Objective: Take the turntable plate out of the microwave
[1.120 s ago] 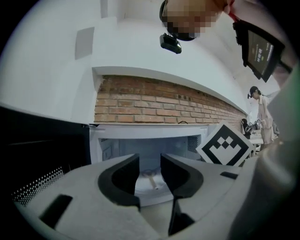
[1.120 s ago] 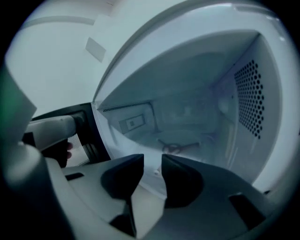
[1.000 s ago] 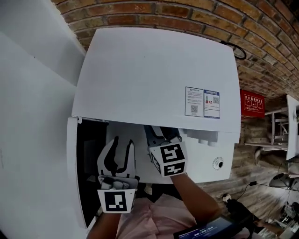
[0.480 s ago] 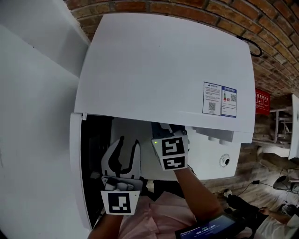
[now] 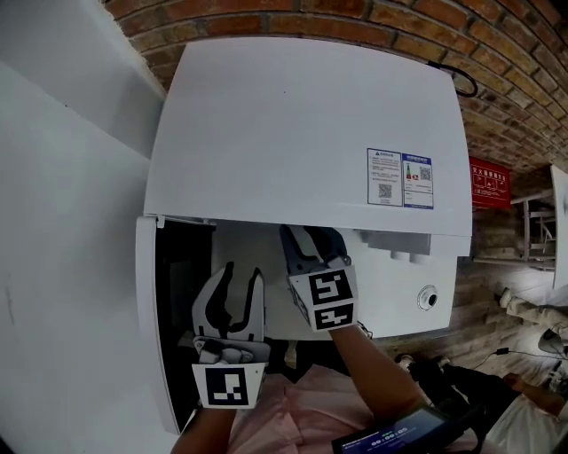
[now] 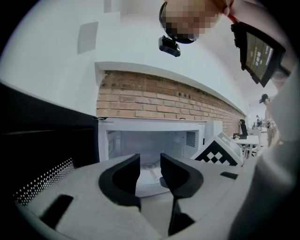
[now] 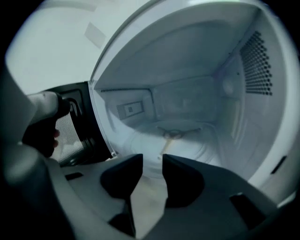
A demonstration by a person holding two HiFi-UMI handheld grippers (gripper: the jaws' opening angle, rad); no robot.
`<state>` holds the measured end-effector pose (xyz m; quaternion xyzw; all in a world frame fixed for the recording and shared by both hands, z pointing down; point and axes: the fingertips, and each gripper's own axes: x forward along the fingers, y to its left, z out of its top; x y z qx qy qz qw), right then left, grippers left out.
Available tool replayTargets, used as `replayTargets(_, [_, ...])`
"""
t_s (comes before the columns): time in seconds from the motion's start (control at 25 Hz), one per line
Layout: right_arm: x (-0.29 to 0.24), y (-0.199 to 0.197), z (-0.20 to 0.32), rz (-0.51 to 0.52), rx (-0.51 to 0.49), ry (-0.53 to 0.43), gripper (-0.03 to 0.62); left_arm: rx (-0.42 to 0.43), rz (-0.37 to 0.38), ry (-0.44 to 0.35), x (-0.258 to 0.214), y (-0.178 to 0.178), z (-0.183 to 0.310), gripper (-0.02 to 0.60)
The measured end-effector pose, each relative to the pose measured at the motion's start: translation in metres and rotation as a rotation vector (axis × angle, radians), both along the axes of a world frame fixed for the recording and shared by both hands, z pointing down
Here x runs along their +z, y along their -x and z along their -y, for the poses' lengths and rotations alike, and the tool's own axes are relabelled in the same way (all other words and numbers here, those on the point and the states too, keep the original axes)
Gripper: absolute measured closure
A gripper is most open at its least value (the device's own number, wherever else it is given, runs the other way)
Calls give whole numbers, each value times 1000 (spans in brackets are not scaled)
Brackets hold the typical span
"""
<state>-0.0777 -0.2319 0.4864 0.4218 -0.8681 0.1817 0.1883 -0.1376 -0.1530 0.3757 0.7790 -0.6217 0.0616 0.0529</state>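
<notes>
Microwave (image 5: pixel 293 133) top sticker (image 5: pixel 400 178), print illegible

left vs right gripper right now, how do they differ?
The right gripper reaches into the microwave mouth; the left gripper sits back, outside it. The right gripper looks down onto the plate; the left gripper faces the cavity from farther off. The right gripper's jaws have just been opening, with nothing between them. Shared: both open, empty.

No wording can be read. A two-panel sticker (image 5: pixel 401 178) with a QR code sits on the microwave (image 5: pixel 293 124) top, its print too small. The red sign (image 5: pixel 490 183) on the brick wall (image 5: pixel 355 22) and the dark screen (image 5: pixel 399 434) with its digits are just as blurred.
</notes>
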Motion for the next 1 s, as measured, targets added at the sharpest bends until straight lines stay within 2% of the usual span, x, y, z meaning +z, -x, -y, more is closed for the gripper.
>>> replayTargets(0.16, [-1, -18, -20, 202, 104, 104, 445, 4, -15, -2, -5, -5, -3, 442])
replayTargets(0.36, [17, -20, -29, 586, 223, 410, 425, 36, 19, -57, -16, -13, -3, 442])
replayTargets(0.48, [26, -19, -18, 742, 280, 531, 422, 34, 36, -48, -16, -14, -4, 442])
replayTargets(0.6, [31, -20, -11, 830, 325, 602, 432, 31, 47, -44, -15, -15, -5, 442])
replayTargets(0.76, [35, -24, -10, 881, 349, 648, 488, 24, 56, -40, -14, -15, -6, 442])
replayTargets(0.84, [33, -23, -11, 919, 340, 658, 516, 21, 58, -39, -13, -15, -7, 442])
replayTargets(0.88, [31, -22, -11, 936, 336, 657, 557, 20, 59, -39, -13, -15, -7, 442])
replayTargets(1.0, [29, -25, -12, 965, 339, 647, 564, 22, 61, -41, -14, -18, -8, 442])
